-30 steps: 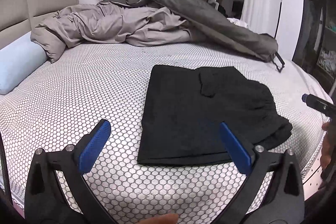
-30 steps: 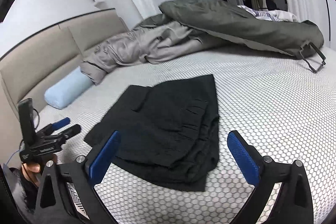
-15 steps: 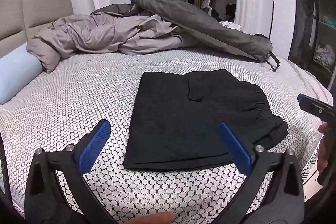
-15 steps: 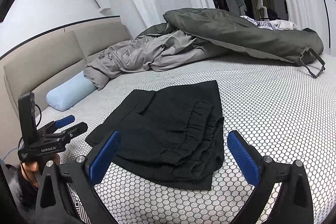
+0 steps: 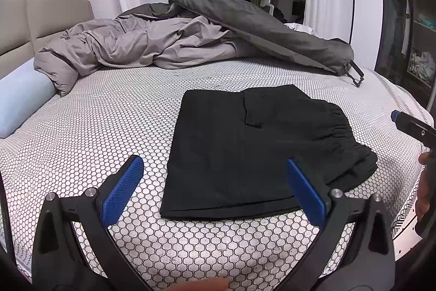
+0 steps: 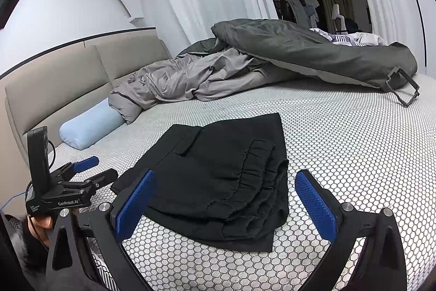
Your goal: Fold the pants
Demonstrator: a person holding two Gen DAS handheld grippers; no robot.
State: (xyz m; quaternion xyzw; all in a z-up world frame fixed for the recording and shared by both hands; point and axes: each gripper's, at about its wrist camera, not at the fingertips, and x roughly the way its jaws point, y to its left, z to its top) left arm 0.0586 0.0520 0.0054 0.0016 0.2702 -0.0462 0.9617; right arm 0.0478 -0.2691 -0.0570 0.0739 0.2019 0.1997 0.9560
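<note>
Black pants [image 5: 253,146] are laid folded on the honeycomb-patterned bed [image 5: 109,127]; left gripper [image 5: 215,190] and right gripper [image 6: 226,198] are held spread, empty; folding seems finished, needing only withdrawal.

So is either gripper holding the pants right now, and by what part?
Nothing is held. The left gripper and right gripper are both open, hovering short of the folded black pants on the bed.

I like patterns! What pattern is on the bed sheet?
White honeycomb hexagons outlined in black on the bed sheet, clearest in the left wrist view.
</note>
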